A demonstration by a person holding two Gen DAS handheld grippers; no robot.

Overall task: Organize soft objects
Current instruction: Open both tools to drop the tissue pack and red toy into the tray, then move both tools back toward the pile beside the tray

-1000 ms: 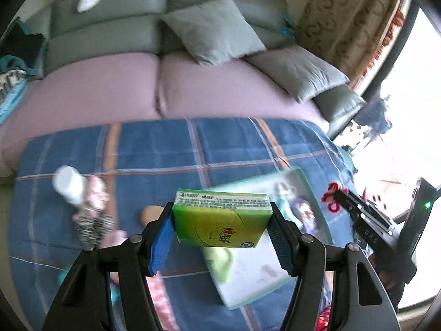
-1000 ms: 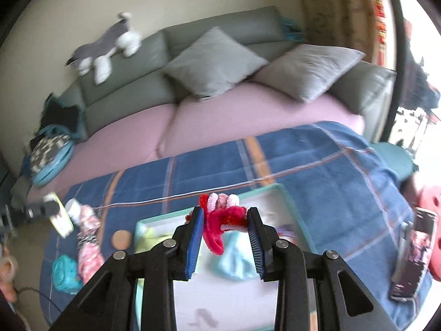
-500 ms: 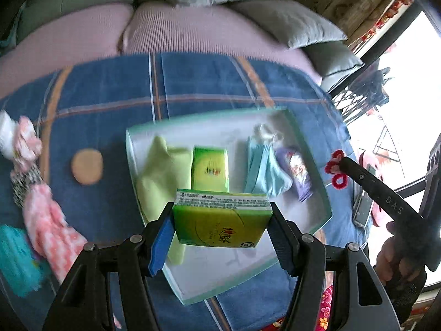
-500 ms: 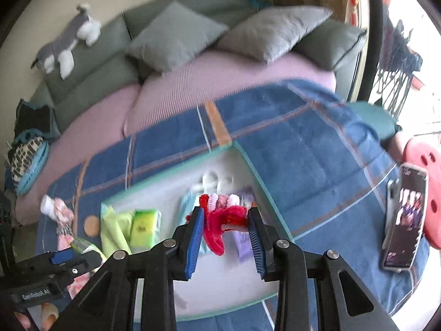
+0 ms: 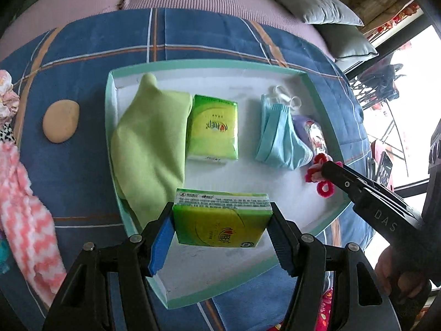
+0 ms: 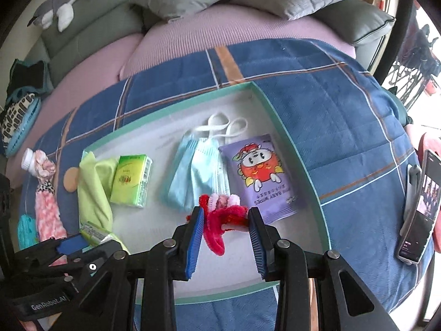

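The left gripper [image 5: 222, 227] is spread wide and clamps a green tissue pack [image 5: 220, 220] by its two short ends between the blue pads [image 5: 162, 244], holding it above the near part of a shallow white tray with a teal rim [image 5: 110, 115]. The right gripper [image 6: 226, 230] is closed to a narrower gap on a red and pink chenille-stem ornament [image 6: 224, 216], one red loop hanging below the fingers, over the tray's near right side. The tray sits on a blue plaid blanket [image 6: 344, 104] spread over a pink-covered sofa [image 6: 220, 30]. Inside the tray, from left to right, lie a lime-green cloth [image 5: 150, 149], a second green tissue pack [image 5: 212, 131] just beside the cloth, a pair of folded light-blue face masks [image 6: 193, 176] with white ear loops, and a purple baby-wipes packet [image 6: 260, 175] touching the masks' right edge. Outside the tray on the blanket's left are a tan round pad [image 5: 60, 120], a pink and white zigzag towel [image 5: 27, 220] and a teal knitted item [image 6: 26, 230]. A phone [image 6: 419, 207] stands at the blanket's right edge.
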